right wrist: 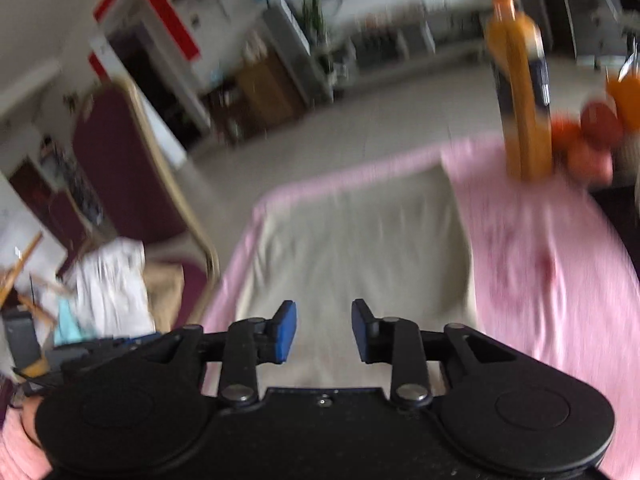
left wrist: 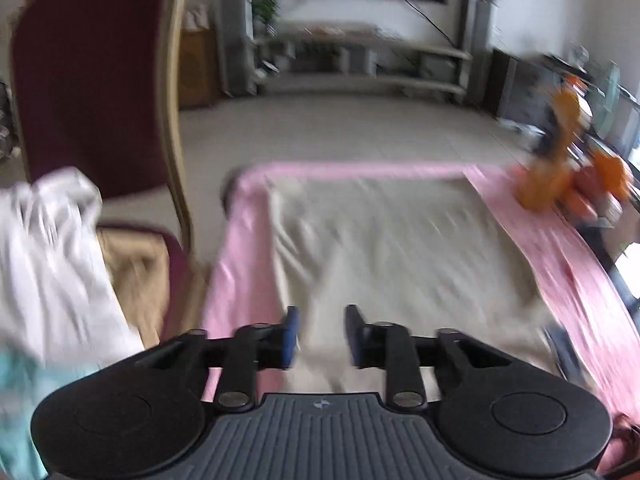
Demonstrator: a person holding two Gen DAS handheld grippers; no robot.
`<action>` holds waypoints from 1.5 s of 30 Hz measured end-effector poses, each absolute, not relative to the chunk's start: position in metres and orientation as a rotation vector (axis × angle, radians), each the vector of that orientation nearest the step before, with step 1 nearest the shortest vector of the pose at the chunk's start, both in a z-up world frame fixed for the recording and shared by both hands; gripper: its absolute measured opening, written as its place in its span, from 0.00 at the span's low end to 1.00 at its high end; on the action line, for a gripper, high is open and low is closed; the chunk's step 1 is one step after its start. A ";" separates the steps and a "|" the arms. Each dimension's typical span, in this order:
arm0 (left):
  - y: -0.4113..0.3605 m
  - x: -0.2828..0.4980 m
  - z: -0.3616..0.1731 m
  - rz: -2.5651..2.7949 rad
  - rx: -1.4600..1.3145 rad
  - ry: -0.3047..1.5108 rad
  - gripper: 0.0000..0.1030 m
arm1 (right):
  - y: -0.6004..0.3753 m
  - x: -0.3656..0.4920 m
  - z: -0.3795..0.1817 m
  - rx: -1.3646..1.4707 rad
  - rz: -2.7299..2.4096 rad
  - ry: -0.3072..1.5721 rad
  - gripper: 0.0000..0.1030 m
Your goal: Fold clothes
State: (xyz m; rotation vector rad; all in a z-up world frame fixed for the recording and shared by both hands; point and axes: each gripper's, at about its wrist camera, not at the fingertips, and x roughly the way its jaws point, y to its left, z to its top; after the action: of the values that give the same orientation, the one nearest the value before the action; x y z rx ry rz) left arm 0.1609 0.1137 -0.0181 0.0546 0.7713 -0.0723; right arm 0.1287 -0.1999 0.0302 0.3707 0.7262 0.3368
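Left wrist view shows the left gripper (left wrist: 321,334) with its blue pads apart and nothing between them. A beige cloth (left wrist: 392,240) lies flat on the pink table cover (left wrist: 560,248), straight ahead and just below both grippers. Its long way runs away from them. The right gripper (right wrist: 324,330) has its pads apart too, holding nothing. Both look about equally near the cloth. More clothes (left wrist: 52,264) sit piled on a chair (left wrist: 92,80) to the left.

Plain beige garment (left wrist: 392,248) on seemingly plain pink cloth (left wrist: 592,280).
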 end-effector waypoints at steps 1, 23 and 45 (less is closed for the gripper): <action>0.115 0.181 -0.019 -0.058 0.056 0.772 0.32 | -0.199 0.145 0.034 0.368 0.318 0.703 0.47; 0.172 0.477 -0.175 0.051 -0.045 0.837 0.43 | -0.208 0.476 -0.153 0.335 -0.016 0.820 0.28; 0.128 0.382 -0.078 0.080 0.120 0.554 0.04 | -0.214 0.398 -0.072 0.275 0.086 0.613 0.06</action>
State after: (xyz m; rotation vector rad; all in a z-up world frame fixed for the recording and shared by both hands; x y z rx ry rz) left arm 0.3820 0.1280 -0.0785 0.1197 0.5541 0.0795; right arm 0.3975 -0.2137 -0.0720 0.2749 0.6135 0.0860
